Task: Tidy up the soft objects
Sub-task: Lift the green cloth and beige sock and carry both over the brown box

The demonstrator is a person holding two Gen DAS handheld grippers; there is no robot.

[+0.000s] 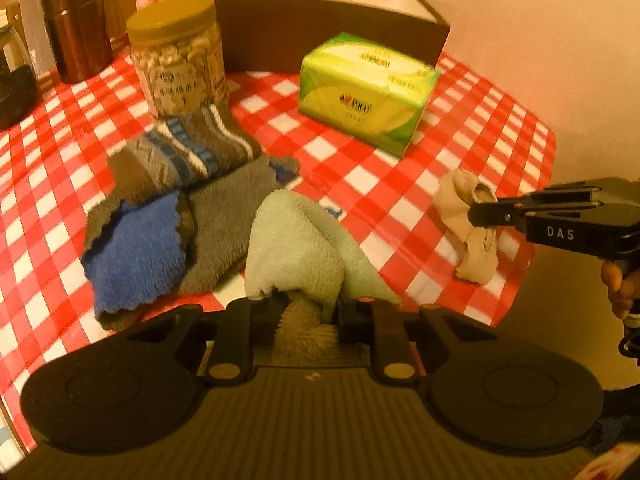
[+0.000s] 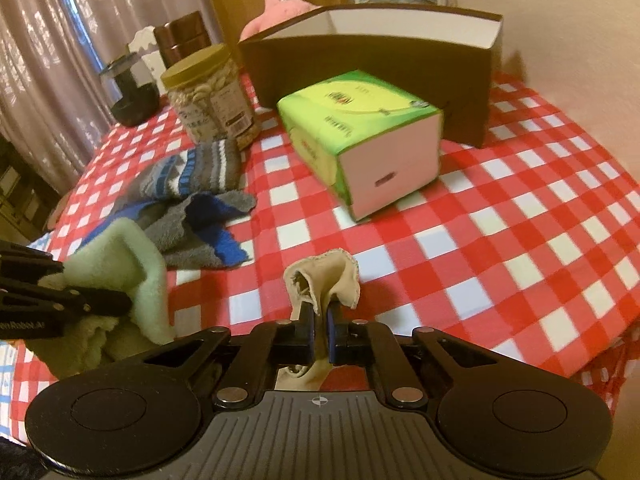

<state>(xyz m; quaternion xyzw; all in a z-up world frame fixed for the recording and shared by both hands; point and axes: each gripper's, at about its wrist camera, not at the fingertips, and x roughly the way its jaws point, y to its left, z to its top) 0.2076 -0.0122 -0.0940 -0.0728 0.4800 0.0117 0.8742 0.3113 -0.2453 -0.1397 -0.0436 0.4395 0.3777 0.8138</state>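
**Both grippers clamped on soft items over checked table**

Left gripper closed tight on pale green towel, bottom center of left view. Right gripper pinched narrow on beige sock; in left view it enters from right edge, "DAS" readable on its body. Left gripper's side lettering in right view partly cut off, unreadable. Grey-blue cloth and striped sock lie mid-left, touching. Nut jar and green tissue pack labels too blurred. Only right view shows pack's white end and pink plush fully. Brown box open-topped, upper center. Checked tablecloth bare at right, table edge close.
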